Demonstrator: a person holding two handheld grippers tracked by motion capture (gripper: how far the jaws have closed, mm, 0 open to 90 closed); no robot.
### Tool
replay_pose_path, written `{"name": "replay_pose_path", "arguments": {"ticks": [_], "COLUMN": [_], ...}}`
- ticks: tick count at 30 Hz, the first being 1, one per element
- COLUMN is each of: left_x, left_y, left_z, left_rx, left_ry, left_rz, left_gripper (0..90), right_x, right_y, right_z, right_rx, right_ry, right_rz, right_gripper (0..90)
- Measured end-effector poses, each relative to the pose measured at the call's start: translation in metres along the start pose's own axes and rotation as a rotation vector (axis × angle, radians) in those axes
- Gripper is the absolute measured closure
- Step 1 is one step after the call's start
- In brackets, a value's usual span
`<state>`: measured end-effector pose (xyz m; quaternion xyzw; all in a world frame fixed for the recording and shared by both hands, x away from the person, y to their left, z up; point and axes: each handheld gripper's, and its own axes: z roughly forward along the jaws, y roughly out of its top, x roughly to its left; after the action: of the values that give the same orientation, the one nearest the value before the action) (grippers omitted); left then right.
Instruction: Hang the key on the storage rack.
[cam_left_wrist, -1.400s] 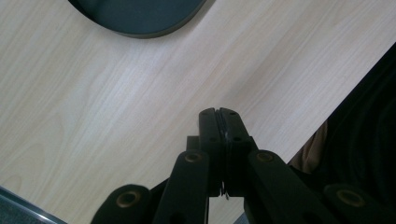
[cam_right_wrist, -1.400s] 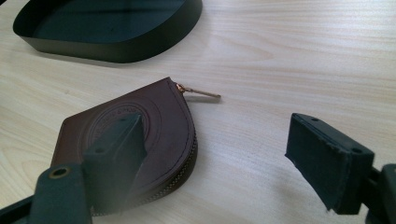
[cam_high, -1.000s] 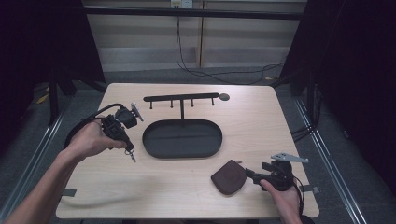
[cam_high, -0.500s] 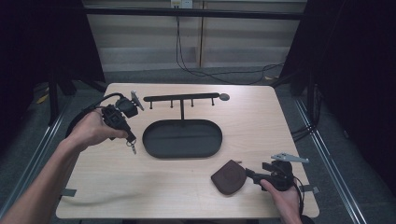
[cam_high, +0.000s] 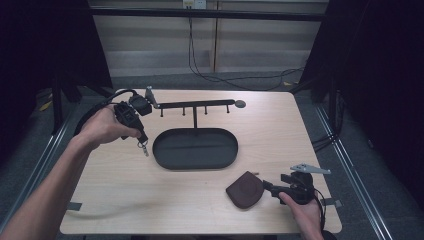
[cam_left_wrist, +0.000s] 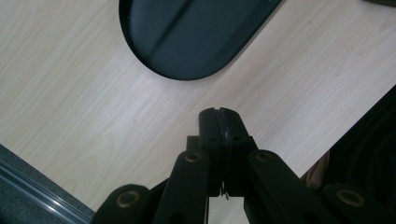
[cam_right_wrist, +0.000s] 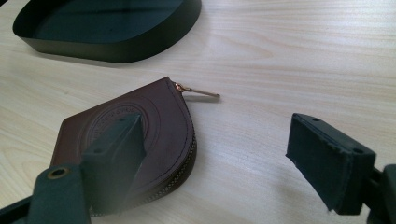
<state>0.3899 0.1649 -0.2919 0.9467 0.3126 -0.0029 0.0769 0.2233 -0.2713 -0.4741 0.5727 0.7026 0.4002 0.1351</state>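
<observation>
My left gripper (cam_high: 141, 141) clamps keys (cam_high: 144, 148) near table's (cam_high: 125, 200) left edge, unhung; right gripper (cam_right_wrist: 229, 158) gapes beside pouch (cam_right_wrist: 154, 121).

A: Where's everything sitting?
B: Tray (cam_high: 195, 149) mid-table (cam_high: 125, 200), rack (cam_high: 195, 106) right behind it. Pouch (cam_high: 244, 190) near the front edge, right of the tray; keys (cam_high: 144, 146) hang just left of it.
</observation>
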Motion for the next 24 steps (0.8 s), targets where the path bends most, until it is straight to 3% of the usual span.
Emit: {"name": "replay_pose_path", "arguments": {"ticks": [3, 24], "left_x": [0.0, 0.0], "left_y": [0.006, 0.042], "left_z": [0.0, -0.006], "left_rx": [0.009, 0.007], "left_ry": [0.022, 0.015], "left_rz": [-0.01, 0.009], "left_gripper": [89.3, 89.3], "right_x": [0.0, 0.0], "right_y": [0.0, 0.0], "right_z": [0.0, 0.0], "right_rx": [0.001, 0.005], "right_ry": [0.002, 0.012], "right_rz": [0.001, -0.003], "right_gripper": [19.1, 18.8]}}
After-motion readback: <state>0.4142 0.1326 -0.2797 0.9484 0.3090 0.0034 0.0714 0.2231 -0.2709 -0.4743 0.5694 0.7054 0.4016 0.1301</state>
